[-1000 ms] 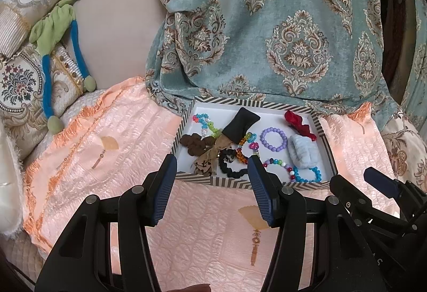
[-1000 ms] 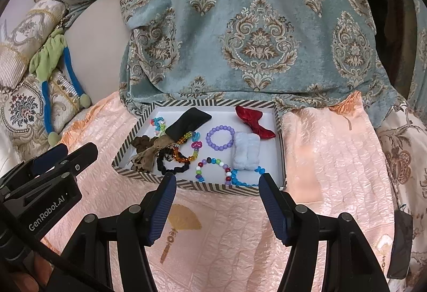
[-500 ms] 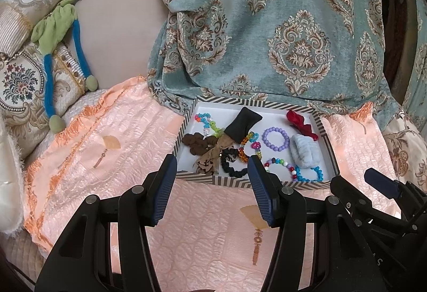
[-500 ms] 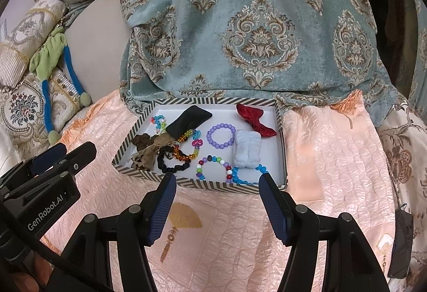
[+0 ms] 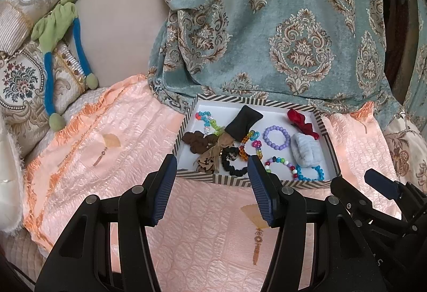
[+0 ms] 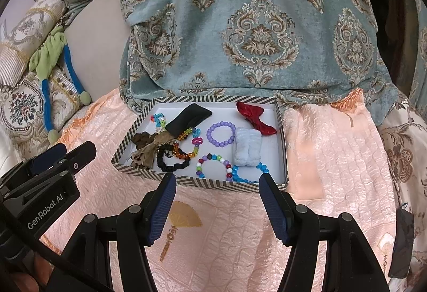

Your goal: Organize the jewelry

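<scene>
Both empty, fingers apart, left gripper [image 5: 212,172] and right gripper [image 6: 217,193] short of the tray's [image 6: 283,132] near edge; inside, probably light, slippery bead bracelets [image 6: 213,166] near that edge, best pinched across the cord, soft scrunchies [image 6: 173,162] and red bow [image 6: 254,116] toward the far edge.

– Where's the box?

– The box [image 6: 202,182] sits on the quilt [image 6: 333,148], just ahead of my right tongs [image 6: 217,181]; my left tongs [image 5: 212,162] hang beside them.

– What's in it?

– Hair ties [image 6: 173,164] at the left, bracelets [image 6: 221,133] in the middle, a bow [image 6: 256,116] at the far right corner. The draped cloth [image 6: 253,33] hangs behind it, cushions [image 6: 21,105] off left.
</scene>
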Demonstrator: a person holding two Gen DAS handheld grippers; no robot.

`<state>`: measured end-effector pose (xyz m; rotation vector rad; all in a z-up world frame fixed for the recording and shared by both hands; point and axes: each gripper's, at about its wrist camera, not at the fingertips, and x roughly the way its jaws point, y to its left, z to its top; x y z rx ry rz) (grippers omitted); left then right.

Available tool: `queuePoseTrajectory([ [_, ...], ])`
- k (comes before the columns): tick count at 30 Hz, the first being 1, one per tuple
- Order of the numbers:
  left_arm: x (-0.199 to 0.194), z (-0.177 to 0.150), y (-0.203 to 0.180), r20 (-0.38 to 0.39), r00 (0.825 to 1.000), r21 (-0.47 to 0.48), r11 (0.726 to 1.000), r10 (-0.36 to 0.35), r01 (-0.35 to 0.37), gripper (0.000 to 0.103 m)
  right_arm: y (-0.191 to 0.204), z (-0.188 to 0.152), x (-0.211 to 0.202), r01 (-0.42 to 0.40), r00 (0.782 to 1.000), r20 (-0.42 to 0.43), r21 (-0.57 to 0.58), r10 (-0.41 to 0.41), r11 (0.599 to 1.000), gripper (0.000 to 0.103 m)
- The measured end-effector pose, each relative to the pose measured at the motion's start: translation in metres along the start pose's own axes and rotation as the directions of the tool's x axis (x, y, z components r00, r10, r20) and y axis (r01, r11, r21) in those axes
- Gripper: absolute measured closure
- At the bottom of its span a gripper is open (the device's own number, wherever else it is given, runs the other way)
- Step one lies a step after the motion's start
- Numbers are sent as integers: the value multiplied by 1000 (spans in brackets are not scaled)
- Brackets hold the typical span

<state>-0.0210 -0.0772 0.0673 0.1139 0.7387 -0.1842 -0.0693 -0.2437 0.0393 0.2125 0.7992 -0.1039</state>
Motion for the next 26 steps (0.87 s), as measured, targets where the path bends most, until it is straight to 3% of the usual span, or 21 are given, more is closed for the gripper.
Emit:
queuePoseTrajectory([
  [26,16,-2,-12,-6,1000,25,1000,12,-12,48,-15,1,16,2,1000,-27,14,-2,1000,41],
])
